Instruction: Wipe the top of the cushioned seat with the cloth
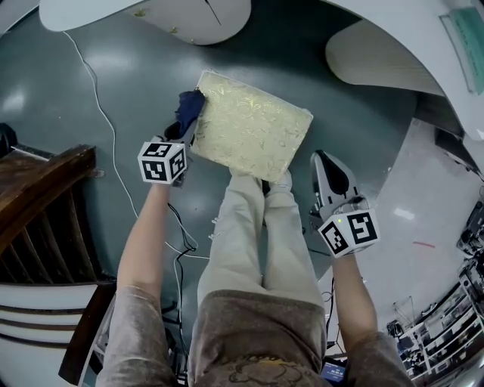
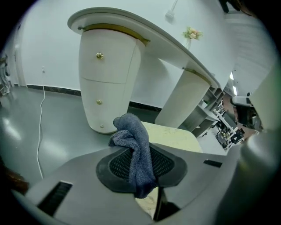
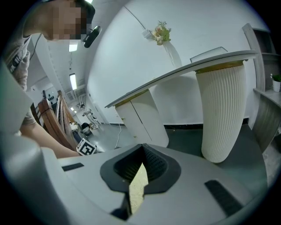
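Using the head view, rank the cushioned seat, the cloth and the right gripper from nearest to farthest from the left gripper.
1. cloth: clamped in the left gripper, at the seat's left corner.
2. cushioned seat: immediately to that gripper's right.
3. right gripper: farthest, out past the seat's right side.

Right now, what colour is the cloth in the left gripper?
Dark grey-blue cloth, clearest in the left gripper view.

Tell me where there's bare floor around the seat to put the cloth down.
Bare floor lies left of the cushioned seat, between it and the white cable, and beyond its far edge toward the desk. The near side is crowded: the person's legs, more cables.
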Demonstrator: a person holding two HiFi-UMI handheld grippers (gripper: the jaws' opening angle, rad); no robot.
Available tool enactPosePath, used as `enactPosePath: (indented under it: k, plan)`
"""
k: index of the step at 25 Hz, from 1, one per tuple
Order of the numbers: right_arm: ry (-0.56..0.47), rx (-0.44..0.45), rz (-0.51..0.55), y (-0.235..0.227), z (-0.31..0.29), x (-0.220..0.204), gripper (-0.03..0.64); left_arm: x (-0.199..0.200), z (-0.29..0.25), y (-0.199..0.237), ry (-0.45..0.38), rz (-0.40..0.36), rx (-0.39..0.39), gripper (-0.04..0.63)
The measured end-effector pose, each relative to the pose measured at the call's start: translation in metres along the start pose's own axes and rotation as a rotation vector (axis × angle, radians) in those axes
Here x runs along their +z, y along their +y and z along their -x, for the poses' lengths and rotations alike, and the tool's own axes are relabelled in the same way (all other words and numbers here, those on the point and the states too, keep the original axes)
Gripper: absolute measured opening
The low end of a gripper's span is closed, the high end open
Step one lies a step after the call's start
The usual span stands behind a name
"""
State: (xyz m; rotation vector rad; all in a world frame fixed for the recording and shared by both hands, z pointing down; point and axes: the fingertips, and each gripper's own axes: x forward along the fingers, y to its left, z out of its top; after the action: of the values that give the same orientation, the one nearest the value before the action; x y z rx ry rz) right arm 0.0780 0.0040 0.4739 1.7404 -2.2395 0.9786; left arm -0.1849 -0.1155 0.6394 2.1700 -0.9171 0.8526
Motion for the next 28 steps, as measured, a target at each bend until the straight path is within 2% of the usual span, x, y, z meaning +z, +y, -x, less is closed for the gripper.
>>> enactPosePath:
  k: [3, 5, 10, 14, 19, 28]
  plan:
    - [0.009, -0.001, 0.004, 0.003, -0.003, -0.002, 0.006, -0.003, -0.008, 0.024, 0.006, 0.017, 0.069, 0.089]
    - [0.011, -0.002, 0.004, 0.006, -0.005, -0.003, 0.006, -0.007, -0.015, 0.03, 0.023, 0.032, 0.085, 0.089]
    - [0.011, -0.002, 0.001, 0.008, -0.009, -0.002, 0.006, -0.018, -0.034, 0.025, 0.059, 0.028, 0.08, 0.089]
    - [0.014, 0.002, 0.003, 0.009, -0.011, -0.004, 0.006, -0.02, -0.038, 0.024, 0.04, 0.059, 0.087, 0.089]
    - [0.015, 0.005, 0.002, 0.01, -0.011, -0.007, 0.006, -0.022, -0.04, 0.01, 0.048, 0.044, 0.051, 0.089]
    - [0.016, 0.011, 0.008, 0.011, -0.007, -0.006, 0.006, -0.02, -0.044, -0.009, 0.024, 0.052, 0.036, 0.089]
